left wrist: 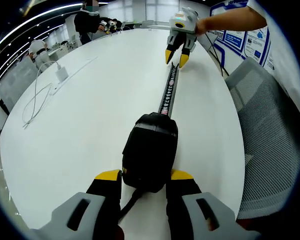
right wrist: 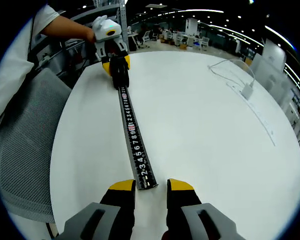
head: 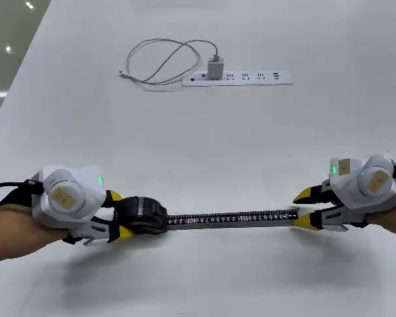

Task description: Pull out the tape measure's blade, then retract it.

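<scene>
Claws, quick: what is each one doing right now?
Left claw: closed on the black tape measure case.
Right claw: open; the tip of the dark numbered blade lies between its jaws.

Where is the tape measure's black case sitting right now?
The case sits low left in the head view, clamped in the left gripper, its blade stretching right.

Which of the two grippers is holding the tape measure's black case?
The left gripper, jaws around the case; the right gripper stands open by the blade's tip.
</scene>
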`<state>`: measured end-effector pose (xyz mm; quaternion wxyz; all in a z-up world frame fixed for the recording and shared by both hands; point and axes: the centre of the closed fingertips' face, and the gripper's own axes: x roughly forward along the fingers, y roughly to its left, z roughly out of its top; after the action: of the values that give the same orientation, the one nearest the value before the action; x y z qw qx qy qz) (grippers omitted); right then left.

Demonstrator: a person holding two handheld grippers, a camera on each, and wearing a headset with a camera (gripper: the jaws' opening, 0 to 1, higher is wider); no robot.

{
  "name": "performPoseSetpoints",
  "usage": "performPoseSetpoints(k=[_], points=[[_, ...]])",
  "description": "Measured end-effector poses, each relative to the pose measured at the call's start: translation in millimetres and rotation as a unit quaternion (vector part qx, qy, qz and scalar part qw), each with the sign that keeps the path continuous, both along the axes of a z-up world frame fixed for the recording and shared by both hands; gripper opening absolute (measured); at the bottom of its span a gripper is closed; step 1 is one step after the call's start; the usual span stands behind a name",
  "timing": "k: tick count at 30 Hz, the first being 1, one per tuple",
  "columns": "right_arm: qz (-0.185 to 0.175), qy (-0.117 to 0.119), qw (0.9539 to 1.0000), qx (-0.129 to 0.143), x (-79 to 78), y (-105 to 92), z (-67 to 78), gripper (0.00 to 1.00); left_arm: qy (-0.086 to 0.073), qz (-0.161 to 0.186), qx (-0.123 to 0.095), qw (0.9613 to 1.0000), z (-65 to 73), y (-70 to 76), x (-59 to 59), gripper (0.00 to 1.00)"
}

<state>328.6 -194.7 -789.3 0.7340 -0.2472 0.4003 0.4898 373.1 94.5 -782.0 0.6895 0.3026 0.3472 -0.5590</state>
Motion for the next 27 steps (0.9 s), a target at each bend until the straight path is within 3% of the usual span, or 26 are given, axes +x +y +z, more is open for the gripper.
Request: performPoseSetpoints(k=[8, 11, 24, 27], points=[[-0.015, -0.003, 0.9997, 0.017, -1.9, 4.7, 8.0, 0.22, 0.005, 0.011, -0.006, 0.9999, 4.5, 3.6, -4.0, 0.33], [-0.04, -0.001, 0.9984, 0.04, -3.4, 7.6, 14.6, 0.24, 0.011, 0.034, -0.025, 0.9991, 10.6, 7.6, -5.5, 0.35], [-0.093, -0.016, 0.9929, 0.073, -12.7, 10.2, 22.7, 0.29, -0.002, 0.126, -0.08, 0.9889, 23.3, 29.1, -12.6, 0.38], [-0.1, -0.02, 0.9917, 0.079, -15.2, 13.3, 26.8, 0.31, 0.003, 0.138, -0.086, 0.9867, 23.3, 31.9, -15.9, 0.37]])
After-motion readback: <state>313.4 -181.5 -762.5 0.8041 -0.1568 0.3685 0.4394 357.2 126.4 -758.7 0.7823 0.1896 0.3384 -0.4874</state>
